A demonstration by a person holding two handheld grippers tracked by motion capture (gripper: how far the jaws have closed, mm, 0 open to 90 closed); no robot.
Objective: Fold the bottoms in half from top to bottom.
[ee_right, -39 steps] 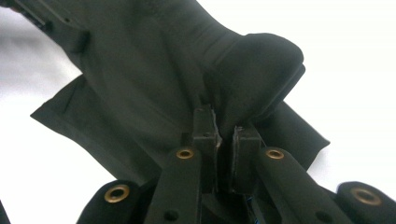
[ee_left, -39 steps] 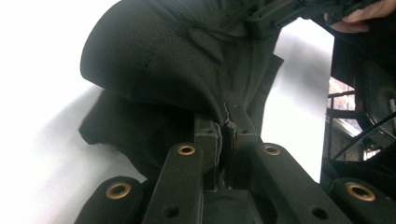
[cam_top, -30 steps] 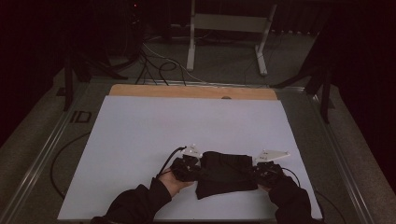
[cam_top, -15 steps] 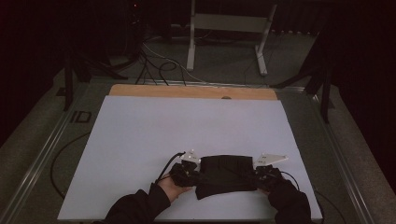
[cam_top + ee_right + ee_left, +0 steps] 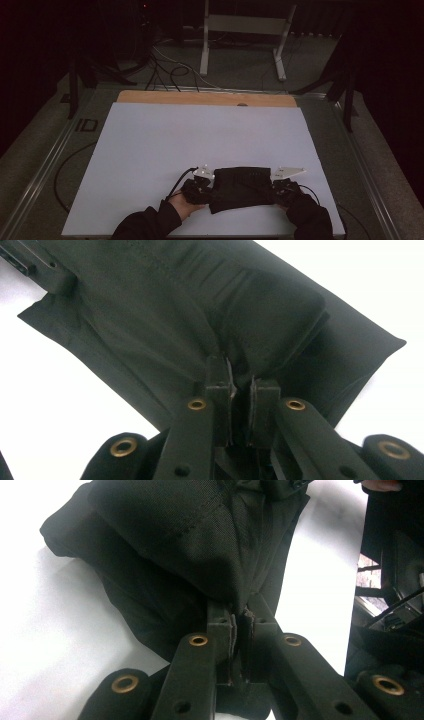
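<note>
A black folded cloth (image 5: 242, 187) lies near the front edge of the white table sheet (image 5: 200, 135). My left gripper (image 5: 209, 192) is shut on the cloth's left edge, and its jaws pinch the black fabric (image 5: 190, 555) in the left gripper view. My right gripper (image 5: 274, 192) is shut on the cloth's right edge. In the right gripper view the fabric (image 5: 200, 305) bunches into folds where the jaws clamp it. A person's hands in dark sleeves hold both grippers from the bottom of the high view.
A wooden strip (image 5: 205, 98) runs along the table's far edge. Beyond it stand a white metal frame (image 5: 245, 30) and loose cables (image 5: 165, 70) on the floor. Metal rails (image 5: 45, 160) border the table on both sides.
Both grippers and the cloth have shifted slightly toward the front edge of the table. The cloth now lies a little flatter and more stretched between them.
</note>
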